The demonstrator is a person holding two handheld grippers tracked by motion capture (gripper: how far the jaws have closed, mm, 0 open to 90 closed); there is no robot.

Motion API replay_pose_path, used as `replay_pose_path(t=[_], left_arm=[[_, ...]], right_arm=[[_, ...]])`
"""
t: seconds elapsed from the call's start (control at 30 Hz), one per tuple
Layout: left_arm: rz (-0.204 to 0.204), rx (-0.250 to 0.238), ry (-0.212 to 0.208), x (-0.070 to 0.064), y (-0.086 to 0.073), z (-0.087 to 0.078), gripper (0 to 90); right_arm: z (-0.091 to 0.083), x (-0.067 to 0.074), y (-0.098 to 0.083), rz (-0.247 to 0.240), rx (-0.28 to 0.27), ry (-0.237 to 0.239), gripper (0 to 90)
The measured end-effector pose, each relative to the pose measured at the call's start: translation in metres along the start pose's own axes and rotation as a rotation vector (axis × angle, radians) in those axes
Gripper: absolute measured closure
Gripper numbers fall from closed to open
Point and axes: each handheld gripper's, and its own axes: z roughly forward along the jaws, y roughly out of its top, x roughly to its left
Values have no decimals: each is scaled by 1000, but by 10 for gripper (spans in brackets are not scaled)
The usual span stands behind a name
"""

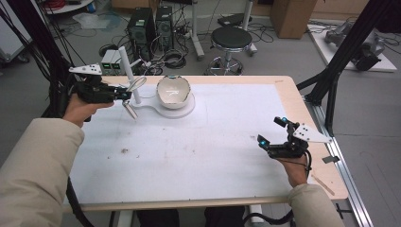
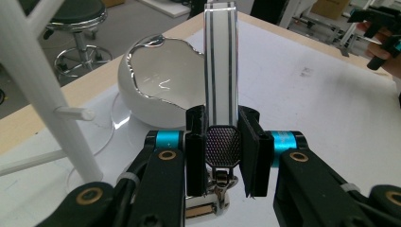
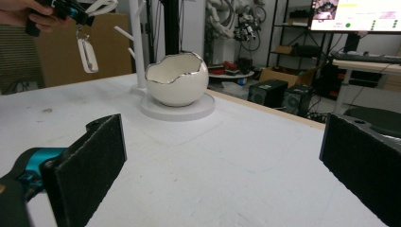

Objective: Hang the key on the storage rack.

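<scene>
Item: my left tool (image 2: pixel 222 156) clenched on a white strap (image 2: pixel 221 61), its lower end cut off; key fob (image 3: pixel 88 54) dangles beneath. Right tool (image 3: pixel 222 161) released above table (image 1: pixel 189 151).

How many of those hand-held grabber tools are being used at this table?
2. The left gripper is at the far left by the white stand, jaws shut on a keychain strap. The right gripper hovers over the table's right side, jaws open.

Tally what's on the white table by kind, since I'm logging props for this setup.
Egg-shaped bowl: 1
White peg stand: 1
Keychain strap, held in left gripper: 1
Total: 3
</scene>
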Motion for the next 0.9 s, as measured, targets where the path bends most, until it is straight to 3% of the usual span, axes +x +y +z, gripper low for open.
replay_pose_path(t=[0.2,0.5,0.73,0.9], left_arm=[[-44,-11,18,10,-5,-8,743],[-71,-5,25,21,-10,-12,743],[-84,17,22,28,-15,-10,743],[-104,19,24,34,-18,-10,743]], right_arm=[[-3,1,-7,4,-2,-20,4],[-7,-1,-17,23,-9,-41,4],[-9,0,-21,-6,-16,-53,4],[-9,1,-27,8,-13,-56,4]])
